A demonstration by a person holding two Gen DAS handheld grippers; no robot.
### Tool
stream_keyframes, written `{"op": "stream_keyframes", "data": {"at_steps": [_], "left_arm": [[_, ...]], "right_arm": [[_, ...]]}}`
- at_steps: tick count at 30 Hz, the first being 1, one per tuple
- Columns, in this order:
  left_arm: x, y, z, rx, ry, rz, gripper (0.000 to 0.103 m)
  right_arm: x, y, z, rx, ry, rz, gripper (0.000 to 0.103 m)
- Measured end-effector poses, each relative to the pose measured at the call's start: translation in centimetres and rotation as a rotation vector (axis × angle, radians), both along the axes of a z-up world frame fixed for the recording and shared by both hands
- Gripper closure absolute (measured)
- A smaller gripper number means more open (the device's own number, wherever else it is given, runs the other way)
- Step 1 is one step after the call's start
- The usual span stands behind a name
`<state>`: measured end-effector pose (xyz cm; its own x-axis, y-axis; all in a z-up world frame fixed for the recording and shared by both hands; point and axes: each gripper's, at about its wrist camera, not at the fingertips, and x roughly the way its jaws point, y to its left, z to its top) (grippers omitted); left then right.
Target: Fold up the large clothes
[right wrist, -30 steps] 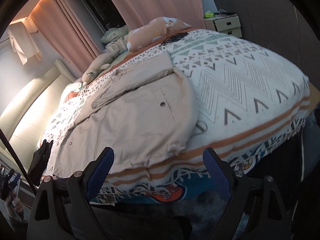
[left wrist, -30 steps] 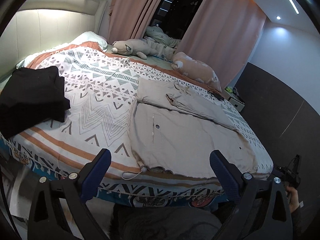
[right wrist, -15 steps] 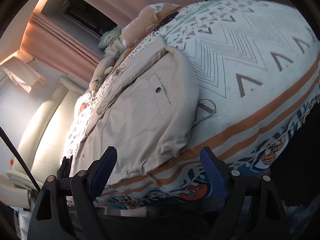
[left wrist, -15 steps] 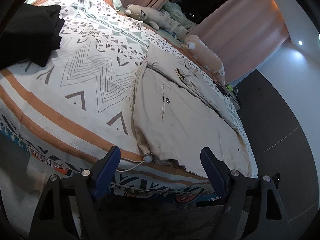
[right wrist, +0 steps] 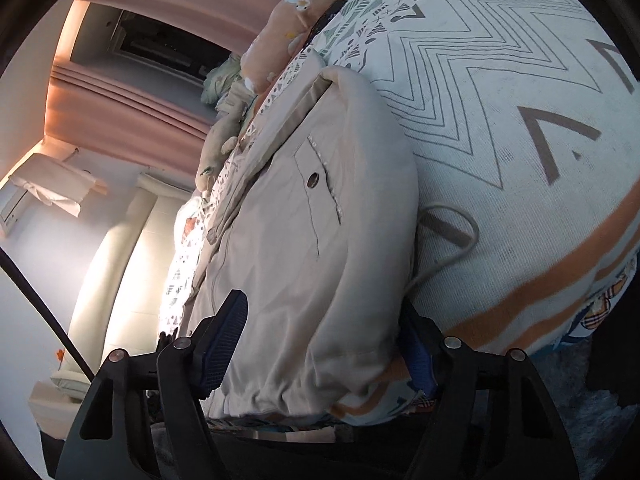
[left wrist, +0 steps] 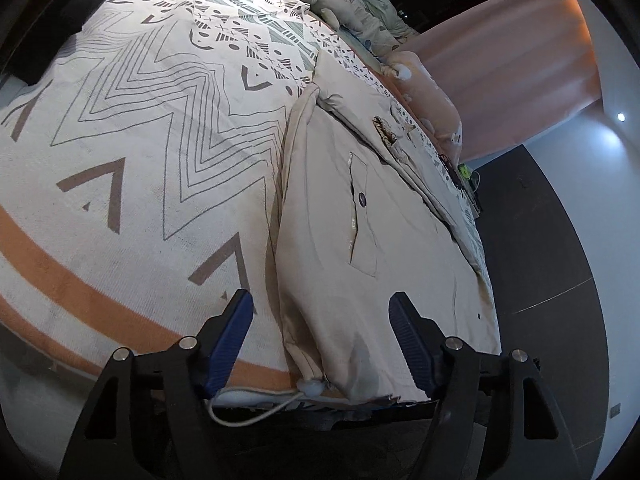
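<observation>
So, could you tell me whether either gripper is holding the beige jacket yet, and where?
Neither yet: the left gripper and right gripper straddle the beige jacket's hem corners, jaws closing but not yet clamped.

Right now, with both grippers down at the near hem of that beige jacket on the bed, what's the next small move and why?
Probably finish closing both on the hem. The left gripper and right gripper each straddle a bottom corner of the beige jacket, and their jaws have just been closing, but no pad presses the cloth yet, so lifting now would likely leave it on the bed.
</observation>
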<state>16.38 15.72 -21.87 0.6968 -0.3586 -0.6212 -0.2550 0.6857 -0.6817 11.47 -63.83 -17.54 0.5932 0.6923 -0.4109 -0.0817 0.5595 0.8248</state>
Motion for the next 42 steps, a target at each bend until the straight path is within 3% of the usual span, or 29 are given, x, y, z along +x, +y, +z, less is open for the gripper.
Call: {"op": "stream_keyframes", "data": {"at_steps": [4,11,19,22,23,25,26,31,36,42], "left_arm": [[2.3,0.3,-1.5,-0.033,0.024,-0.013,0.043],[5.1,-0.8,-1.1,-0.023,0.023,-0.061,0.043],[3.6,-1.7,-1.5,-0.095,0.032,-0.092,0.043],[3.7,-2.4,-1.3,-0.052,0.050,-0.113,0.043],[4.0,-2.5,-1.4,-0.062,0.052,-0.113,0.043],[4.8,-2.7,-1.7,-0.085,0.054,-0.116,0.052],[5.3,-2.8,-1.9,-0.073,0.063,-0.119,0.055],[6.0,-2.6,-2.1,-0.059,0.096,-0.089,0.091],[4.5,-1.6,-0.5,-0.071,0.045,-0.034,0.095],[2.8,-0.7,3.1,-0.071,-0.050,-0.003,0.097]], "right_arm": [[0.9,0.6,0.2,-0.017,0.004,0.000,0.032],[2.2,1.5,1.0,-0.053,-0.010,0.010,0.032],[1.0,3.2,2.0,-0.103,0.008,0.069,0.032],[0.3,3.8,1.9,-0.104,-0.003,0.080,0.034],[0.6,3.8,2.0,-0.108,0.000,0.072,0.037],[1.3,3.9,2.1,-0.109,0.016,0.061,0.057],[1.7,4.0,2.2,-0.103,0.025,0.057,0.062],[2.5,5.3,3.0,-0.138,0.016,0.056,0.092],[1.6,5.4,5.3,-0.134,-0.048,0.043,0.100],[-0.3,5.3,9.2,-0.134,-0.155,0.035,0.101]]}}
